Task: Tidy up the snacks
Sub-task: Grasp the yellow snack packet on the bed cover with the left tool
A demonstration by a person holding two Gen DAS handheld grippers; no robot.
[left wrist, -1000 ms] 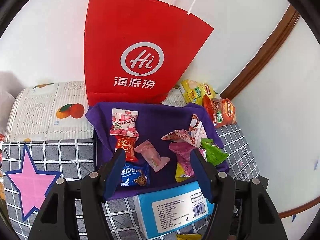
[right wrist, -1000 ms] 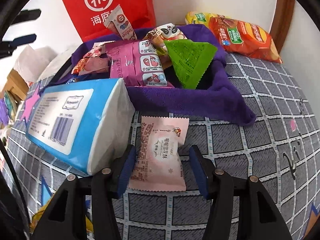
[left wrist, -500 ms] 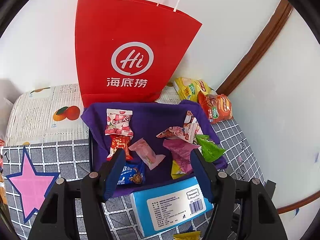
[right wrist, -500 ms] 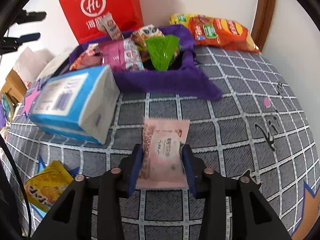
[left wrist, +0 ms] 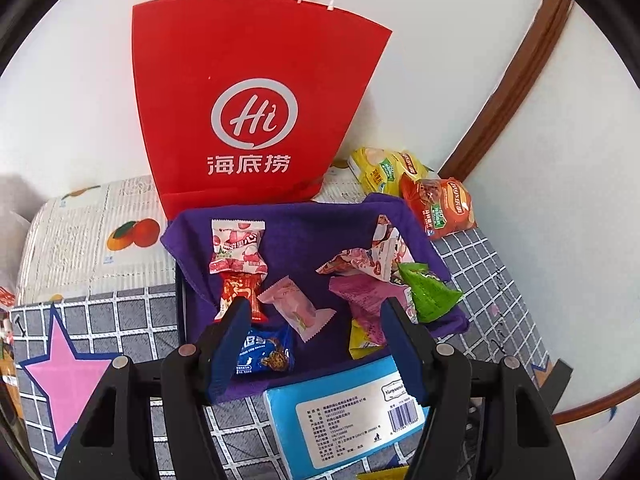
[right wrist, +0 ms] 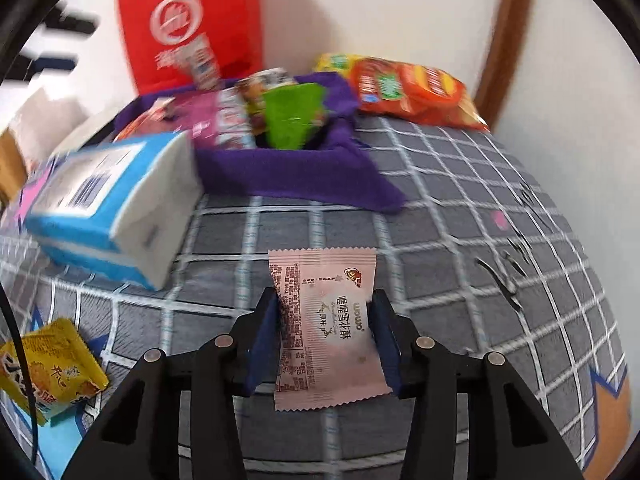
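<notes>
My right gripper (right wrist: 325, 330) pinches the pink snowflake-crisp packet (right wrist: 326, 322) across its width, both pads touching its side edges, its top half sticking out past the fingertips; the jaws have just been easing wider with the packet between them. To do this well: keep the squeeze light but firm, carry over the blue tissue pack (right wrist: 108, 204) and drop it in the purple-lined basket (right wrist: 288, 164). My left gripper (left wrist: 316, 340) hovers over that basket, jaws spread, nothing between them.
</notes>
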